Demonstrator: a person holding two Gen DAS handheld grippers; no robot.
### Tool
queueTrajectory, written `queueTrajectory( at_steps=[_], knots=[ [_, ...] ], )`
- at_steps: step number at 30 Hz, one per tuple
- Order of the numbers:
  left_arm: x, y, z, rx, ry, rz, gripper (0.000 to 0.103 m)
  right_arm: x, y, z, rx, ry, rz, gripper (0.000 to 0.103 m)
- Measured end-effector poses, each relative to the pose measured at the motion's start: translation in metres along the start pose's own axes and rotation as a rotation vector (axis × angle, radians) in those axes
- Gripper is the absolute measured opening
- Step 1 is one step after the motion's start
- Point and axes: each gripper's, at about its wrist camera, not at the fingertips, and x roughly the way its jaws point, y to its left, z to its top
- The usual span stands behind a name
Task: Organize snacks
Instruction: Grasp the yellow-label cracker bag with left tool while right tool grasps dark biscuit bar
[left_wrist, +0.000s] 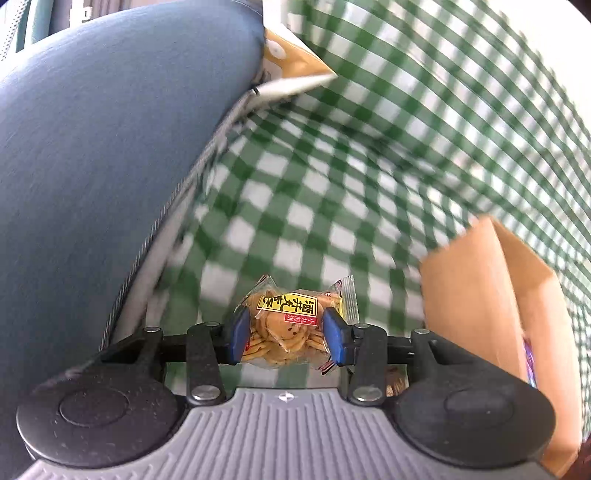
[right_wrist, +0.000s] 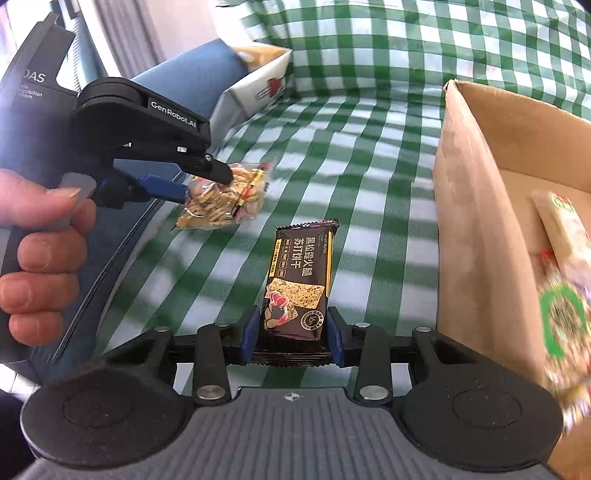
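My left gripper (left_wrist: 286, 332) is shut on a clear packet of small round crackers (left_wrist: 291, 325) with a yellow label, held above the green checked cloth (left_wrist: 332, 166). The same packet (right_wrist: 225, 199) shows in the right wrist view, pinched by the left gripper (right_wrist: 207, 184) in a person's hand (right_wrist: 40, 251). My right gripper (right_wrist: 293, 332) is shut on a dark brown cracker bar (right_wrist: 299, 284), its blue pads pressing both long sides. A brown cardboard box (right_wrist: 476, 236) stands at the right with several snack packets (right_wrist: 565, 295) inside.
A blue rounded cushion or seat (left_wrist: 110, 166) fills the left side. A white and yellow carton (right_wrist: 258, 85) lies against it at the back. The cardboard box (left_wrist: 480, 280) also stands at the right of the left wrist view.
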Motion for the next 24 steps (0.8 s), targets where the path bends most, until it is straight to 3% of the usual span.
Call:
queueTrajectory(
  at_steps=[5,9,13,17,20,24],
  knots=[
    [-0.007,0.013,-0.03,-0.042,0.121,-0.082,0.047,-0.019,0.004,-0.025,0.003,0.01,0.002,0.04],
    [0.006,0.021,-0.038,-0.053,0.222,-0.102,0.048,-0.017,0.0,-0.033,-0.004,0.051,-0.017,0.04],
    [0.012,0.022,-0.043,-0.06,0.253,-0.111,0.052,-0.013,-0.004,-0.035,-0.015,0.077,-0.029,0.041],
    [0.018,0.01,-0.047,-0.003,0.262,-0.087,0.058,-0.011,-0.004,-0.034,-0.019,0.084,-0.015,0.041],
    [0.021,0.002,-0.049,0.025,0.267,-0.064,0.066,-0.008,-0.003,-0.034,-0.034,0.083,-0.013,0.049],
    [0.025,-0.007,-0.05,0.052,0.265,-0.038,0.075,-0.002,-0.002,-0.034,-0.043,0.083,-0.019,0.05]
  ],
)
